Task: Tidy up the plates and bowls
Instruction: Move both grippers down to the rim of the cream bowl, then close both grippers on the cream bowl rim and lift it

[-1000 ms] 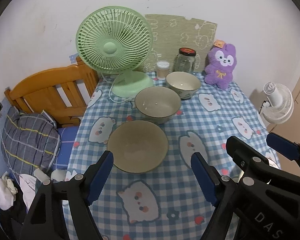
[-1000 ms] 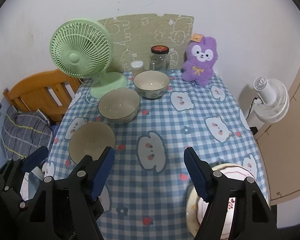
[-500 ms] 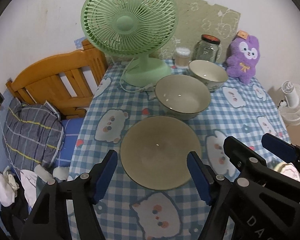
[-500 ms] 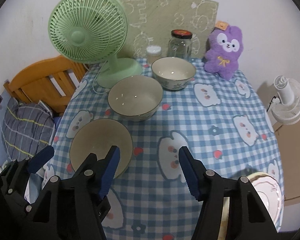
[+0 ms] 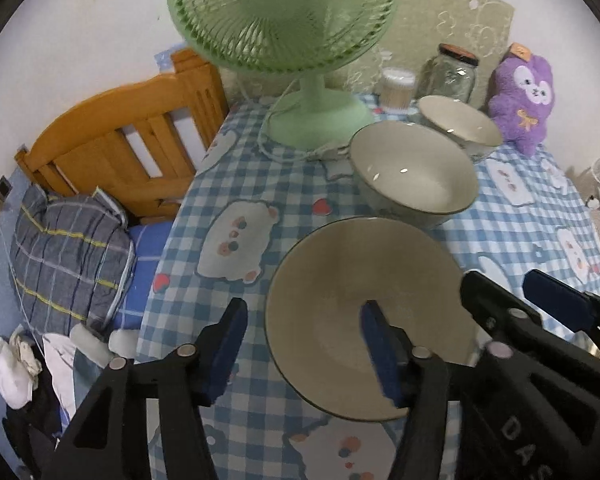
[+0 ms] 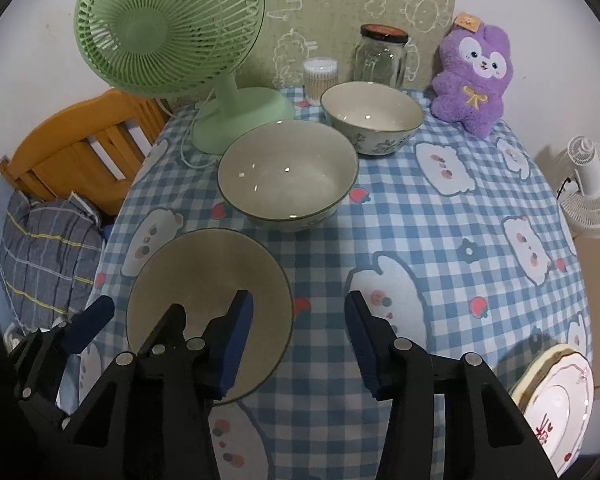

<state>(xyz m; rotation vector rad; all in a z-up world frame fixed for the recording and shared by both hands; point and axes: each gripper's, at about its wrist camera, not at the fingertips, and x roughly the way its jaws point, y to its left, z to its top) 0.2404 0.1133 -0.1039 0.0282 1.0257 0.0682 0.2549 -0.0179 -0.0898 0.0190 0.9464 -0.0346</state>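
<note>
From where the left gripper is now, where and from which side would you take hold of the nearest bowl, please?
Probably the near-left rim of the nearest bowl, from above. It sits upright and open, and its thin wall suits one finger inside, one outside. The left gripper, whose jaws have just been closing, already straddles that rim without touching.

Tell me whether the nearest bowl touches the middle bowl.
Apart. The right wrist view shows a strip of checked tablecloth between the nearest bowl and the middle bowl.

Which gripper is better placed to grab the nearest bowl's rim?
Left. The left gripper already straddles the nearest bowl's near-left rim, jaws closing but not yet touching. The right gripper sits mostly over bare tablecloth, beside the bowl.
</note>
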